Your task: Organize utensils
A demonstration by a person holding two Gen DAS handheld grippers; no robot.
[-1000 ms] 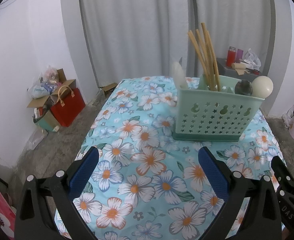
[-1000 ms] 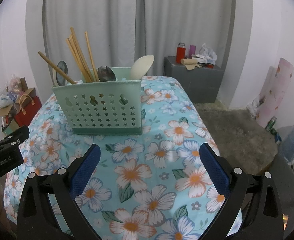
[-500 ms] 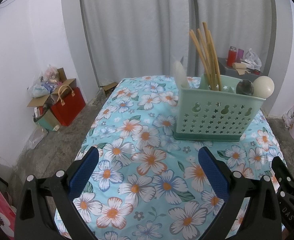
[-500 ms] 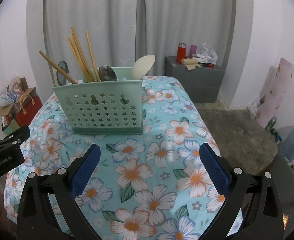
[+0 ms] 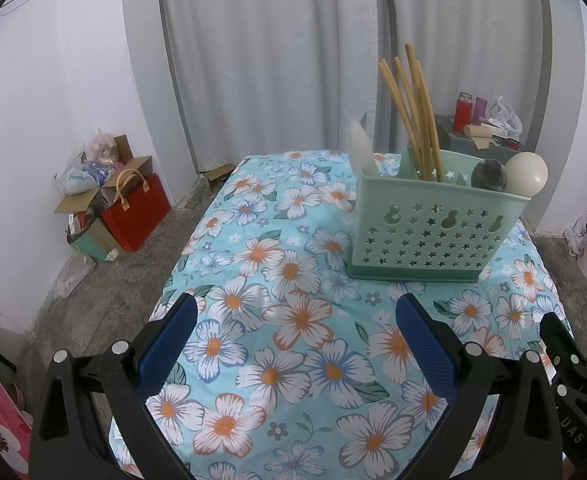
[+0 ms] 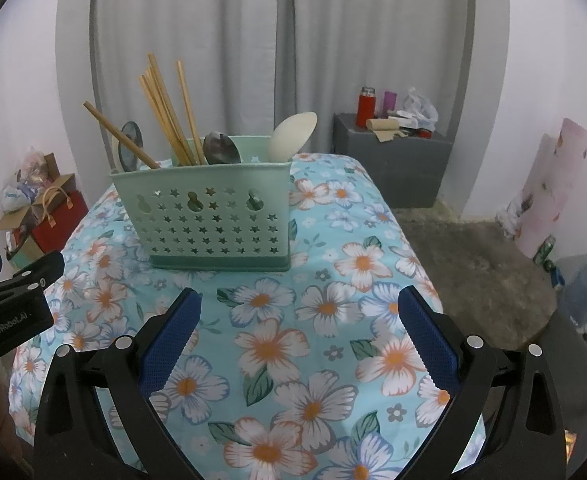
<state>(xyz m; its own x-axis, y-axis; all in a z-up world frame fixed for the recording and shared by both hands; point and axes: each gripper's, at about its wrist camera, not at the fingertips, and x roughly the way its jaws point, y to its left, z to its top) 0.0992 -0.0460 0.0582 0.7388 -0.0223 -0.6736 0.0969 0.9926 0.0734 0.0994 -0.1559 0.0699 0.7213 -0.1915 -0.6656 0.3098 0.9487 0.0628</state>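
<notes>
We hold both grippers wide apart and empty: the left gripper (image 5: 293,344) sees the caddy (image 5: 433,232) ahead to its right, the right gripper (image 6: 299,340) ahead-left, equally near; chopsticks (image 6: 165,120) stand upright inside.

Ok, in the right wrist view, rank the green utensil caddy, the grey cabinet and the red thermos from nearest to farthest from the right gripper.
1. green utensil caddy: on the flowered table just ahead of the open right gripper, slightly left.
2. grey cabinet: on the floor beyond the table, to the right.
3. red thermos: on the cabinet's top, by the curtain.
</notes>
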